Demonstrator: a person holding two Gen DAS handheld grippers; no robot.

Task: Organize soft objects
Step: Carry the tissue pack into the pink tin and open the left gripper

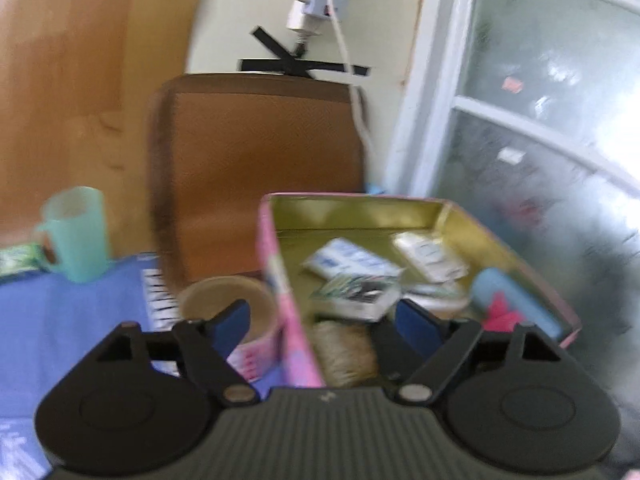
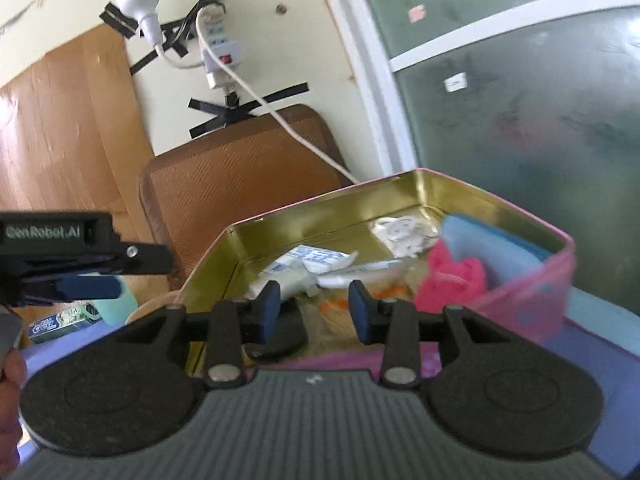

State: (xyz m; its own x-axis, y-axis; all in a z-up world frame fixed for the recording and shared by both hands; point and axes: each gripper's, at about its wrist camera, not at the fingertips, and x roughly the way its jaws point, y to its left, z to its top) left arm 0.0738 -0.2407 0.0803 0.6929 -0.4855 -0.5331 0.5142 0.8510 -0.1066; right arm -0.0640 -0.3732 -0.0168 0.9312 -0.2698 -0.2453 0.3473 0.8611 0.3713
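Observation:
A pink tin box with a gold inside (image 1: 360, 212) (image 2: 400, 196) stands on the blue table cloth. It holds white sachets (image 1: 352, 260) (image 2: 316, 260), a small printed packet (image 1: 356, 292), a ball of twine (image 1: 344, 352), a light blue soft roll (image 1: 516, 300) (image 2: 492, 248) and a pink soft piece (image 1: 500, 314) (image 2: 450, 280). My left gripper (image 1: 324, 320) is open and empty, its fingers either side of the box's left wall. My right gripper (image 2: 314, 308) is open and empty over the box's near edge. The left gripper also shows in the right wrist view (image 2: 86, 286).
A roll of tape (image 1: 228, 304) lies left of the box. A mint green cup (image 1: 76, 232) and a green packet (image 1: 18, 258) stand at the far left. A brown chair back (image 1: 260, 172) (image 2: 240, 184) is behind the table. A frosted window (image 1: 540, 120) is at the right.

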